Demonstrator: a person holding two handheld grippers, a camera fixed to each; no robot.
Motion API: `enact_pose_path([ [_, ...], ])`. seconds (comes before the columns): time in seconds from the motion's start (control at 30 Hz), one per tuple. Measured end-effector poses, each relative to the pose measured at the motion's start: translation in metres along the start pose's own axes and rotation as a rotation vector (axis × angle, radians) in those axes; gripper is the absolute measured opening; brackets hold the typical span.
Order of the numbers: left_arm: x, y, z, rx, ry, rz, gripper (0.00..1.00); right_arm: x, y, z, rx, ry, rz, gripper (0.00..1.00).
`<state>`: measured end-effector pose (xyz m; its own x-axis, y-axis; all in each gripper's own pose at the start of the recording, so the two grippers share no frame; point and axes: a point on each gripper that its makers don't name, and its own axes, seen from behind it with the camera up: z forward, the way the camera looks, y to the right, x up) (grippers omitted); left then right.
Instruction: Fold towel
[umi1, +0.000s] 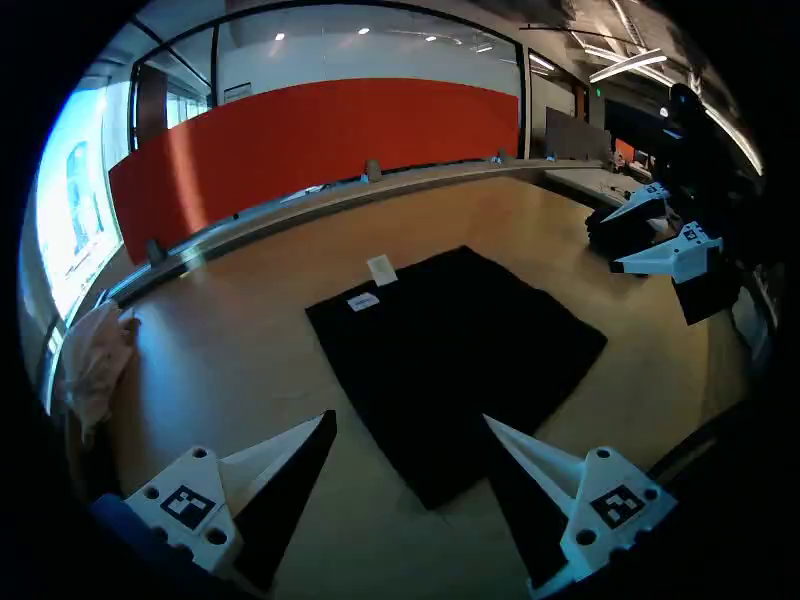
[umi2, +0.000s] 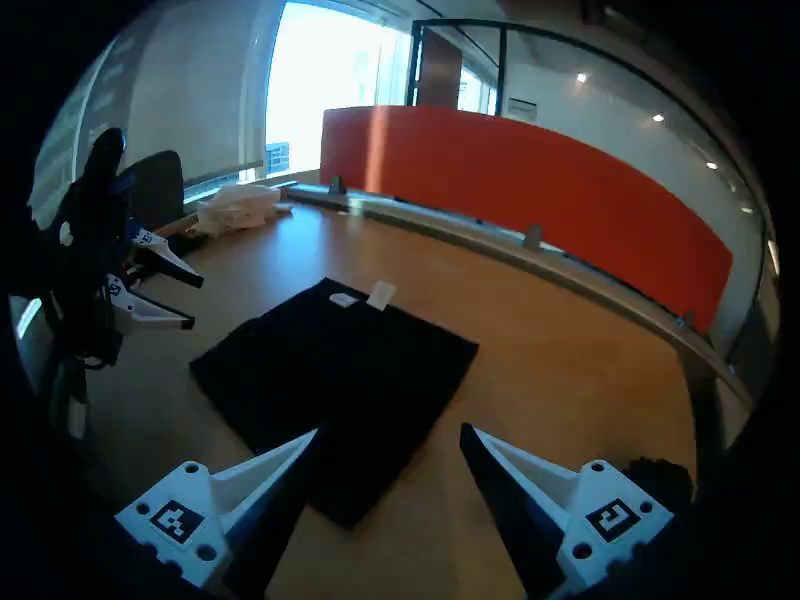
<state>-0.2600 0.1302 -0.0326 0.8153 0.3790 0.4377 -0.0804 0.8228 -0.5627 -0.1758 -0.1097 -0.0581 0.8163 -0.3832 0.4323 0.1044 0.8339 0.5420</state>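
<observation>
Left gripper (umi1: 408, 417): jaws spread wide, nothing held between the fingers. It hovers over the near edge of the towel; contact with the cloth cannot be judged.
Right gripper (umi2: 389, 430): jaws equally wide apart, nothing held. Its fingertips stand above the nearest corner of the towel.
Towel (umi1: 455, 350): black, spread flat on the table straight ahead of both grippers, its near part reaching in between each pair of fingers.
White tags (umi1: 381, 268): two, at the towel's far side from the left gripper. One lies on the cloth; the other juts past the edge onto the wood.
Table (umi1: 250, 330): pale wood, running ahead and to both sides of each gripper.
Pale cloth heap (umi1: 95, 365): far to the left of the left gripper, near the table's edge, well apart from the towel.
Red partition (umi1: 320, 140): upright beyond the table's far rim, ahead of both grippers.
Opposite gripper: in the left gripper view, the right gripper shows far off to the right, past the towel, fingers apart.
</observation>
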Motion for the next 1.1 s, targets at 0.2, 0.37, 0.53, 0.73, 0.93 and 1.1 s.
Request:
enact_pose_path([
  [0.2, -0.028, 0.011, 0.012, -0.03, -0.054, 0.016, 0.98, -0.027, -0.01, 0.011, 0.021, -0.051, -0.013, 1.0],
  [0.37, -0.048, 0.017, 0.019, -0.043, -0.094, 0.031, 0.97, -0.047, -0.017, 0.017, 0.041, -0.085, -0.016, 1.0],
  [0.53, -0.064, 0.022, 0.023, -0.061, -0.134, 0.034, 0.97, -0.067, -0.022, 0.021, 0.059, -0.121, -0.017, 1.0],
  [0.73, -0.078, 0.026, 0.025, -0.07, -0.175, 0.03, 0.97, -0.088, -0.028, 0.024, 0.084, -0.159, -0.02, 1.0],
  [0.93, -0.082, 0.028, 0.027, -0.07, -0.189, 0.026, 0.97, -0.099, -0.029, 0.026, 0.094, -0.179, -0.021, 1.0],
  [1.1, -0.082, 0.028, 0.027, -0.07, -0.193, 0.013, 0.97, -0.104, -0.029, 0.027, 0.101, -0.19, -0.021, 0.98],
])
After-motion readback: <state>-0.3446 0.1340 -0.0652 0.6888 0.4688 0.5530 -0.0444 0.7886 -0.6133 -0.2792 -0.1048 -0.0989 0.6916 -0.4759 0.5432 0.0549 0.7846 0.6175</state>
